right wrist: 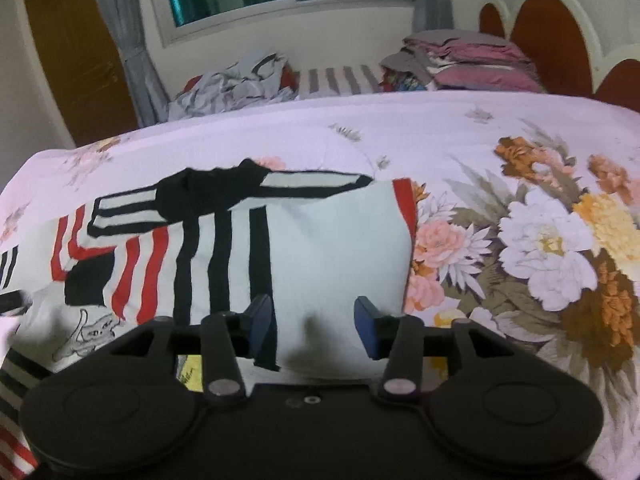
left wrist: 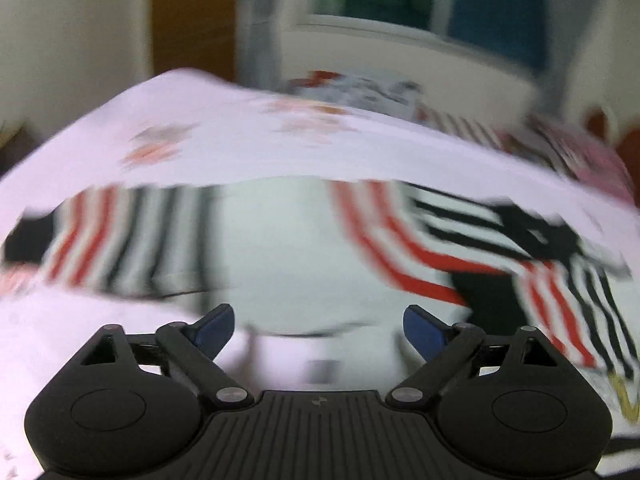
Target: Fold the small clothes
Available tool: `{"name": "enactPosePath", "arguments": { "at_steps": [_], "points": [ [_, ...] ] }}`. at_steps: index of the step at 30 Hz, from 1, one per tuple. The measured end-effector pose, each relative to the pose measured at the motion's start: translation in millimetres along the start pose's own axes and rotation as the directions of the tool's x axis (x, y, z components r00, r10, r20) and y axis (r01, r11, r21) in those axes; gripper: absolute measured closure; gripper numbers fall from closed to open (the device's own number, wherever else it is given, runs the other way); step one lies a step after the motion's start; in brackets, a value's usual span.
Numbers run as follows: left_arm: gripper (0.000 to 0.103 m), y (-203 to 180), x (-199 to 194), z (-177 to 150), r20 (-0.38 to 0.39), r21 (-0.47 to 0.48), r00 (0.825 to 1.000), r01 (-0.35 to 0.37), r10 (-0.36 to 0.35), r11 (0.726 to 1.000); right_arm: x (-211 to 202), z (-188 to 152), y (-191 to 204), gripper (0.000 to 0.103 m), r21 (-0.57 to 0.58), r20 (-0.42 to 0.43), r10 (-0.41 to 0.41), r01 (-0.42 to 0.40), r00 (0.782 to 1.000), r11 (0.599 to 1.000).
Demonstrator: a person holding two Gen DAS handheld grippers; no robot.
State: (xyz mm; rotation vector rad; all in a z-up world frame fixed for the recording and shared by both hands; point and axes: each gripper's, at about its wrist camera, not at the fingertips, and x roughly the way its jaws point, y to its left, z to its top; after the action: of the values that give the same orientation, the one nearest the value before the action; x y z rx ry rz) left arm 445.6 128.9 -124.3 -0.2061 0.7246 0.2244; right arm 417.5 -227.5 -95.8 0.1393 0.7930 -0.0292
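Both claws, left (left wrist: pixel 319 330) and right (right wrist: pixel 314 326), apart (nothing gripped) above striped shirt (right wrist: pixel 328 240).

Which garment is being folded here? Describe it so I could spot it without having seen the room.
Start at the bed's floral bedspread. On its left part, just ahead of the right gripper, lies a white garment. Unlike the crumpled grey clothes and folded pink stack behind, it has bold black and red stripes.
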Motion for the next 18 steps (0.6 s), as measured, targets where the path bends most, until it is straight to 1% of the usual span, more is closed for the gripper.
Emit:
{"name": "enactPosePath", "arguments": {
  "at_steps": [1, 2, 3, 4, 6, 8, 11, 14, 16, 18],
  "points": [
    [0.013, 28, -1, 0, 0.006, -0.058, 1.0, -0.015, 0.015, 0.998, -1, 0, 3, 0.058, 0.01, 0.004, -0.011, 0.011, 1.0, 1.0],
    [0.017, 56, -2, -1, 0.013, -0.111, 0.999, -0.033, 0.035, 0.993, -2, -1, 8, 0.058, 0.018, 0.007, -0.026, 0.026, 1.0, 0.999],
    [0.021, 80, -1, -2, 0.016, -0.148, 0.999, -0.049, 0.052, 0.988, -2, -2, 12, 0.058, 0.03, 0.007, -0.039, 0.038, 0.999, 0.999],
    [0.029, 106, 0, -3, 0.013, -0.189, 0.997, -0.068, 0.072, 0.98, -2, -3, 16, 0.058, 0.044, 0.004, -0.044, 0.044, 0.999, 0.998],
    [0.031, 153, 7, -5, -0.007, -0.289, 0.995, -0.094, 0.096, 0.953, 0, -5, 27, 0.058, 0.068, -0.006, -0.054, 0.055, 0.999, 0.996],
    [0.032, 194, 14, -6, -0.022, -0.381, 0.993, -0.117, 0.118, 0.917, 0, -8, 40, 0.058, 0.072, -0.009, -0.067, 0.067, 0.998, 0.995],
    [0.033, 228, 23, -3, -0.001, -0.449, 0.996, -0.078, 0.087, 0.89, 1, -11, 61, 0.058, 0.079, -0.008, -0.077, 0.077, 0.997, 0.994],
    [0.033, 241, 34, 3, 0.022, -0.506, 0.998, -0.038, 0.057, 0.862, 1, -12, 81, 0.058, 0.078, -0.012, -0.08, 0.08, 0.997, 0.994],
    [0.033, 249, 41, 5, 0.039, -0.551, 0.998, -0.014, 0.043, 0.834, 0, -10, 92, 0.058, 0.069, -0.009, -0.08, 0.08, 0.997, 0.994],
    [0.033, 256, 46, 4, 0.064, -0.605, 0.998, 0.019, 0.025, 0.796, -1, -6, 99, 0.058, 0.065, -0.004, -0.081, 0.081, 0.997, 0.995]
  ]
}}
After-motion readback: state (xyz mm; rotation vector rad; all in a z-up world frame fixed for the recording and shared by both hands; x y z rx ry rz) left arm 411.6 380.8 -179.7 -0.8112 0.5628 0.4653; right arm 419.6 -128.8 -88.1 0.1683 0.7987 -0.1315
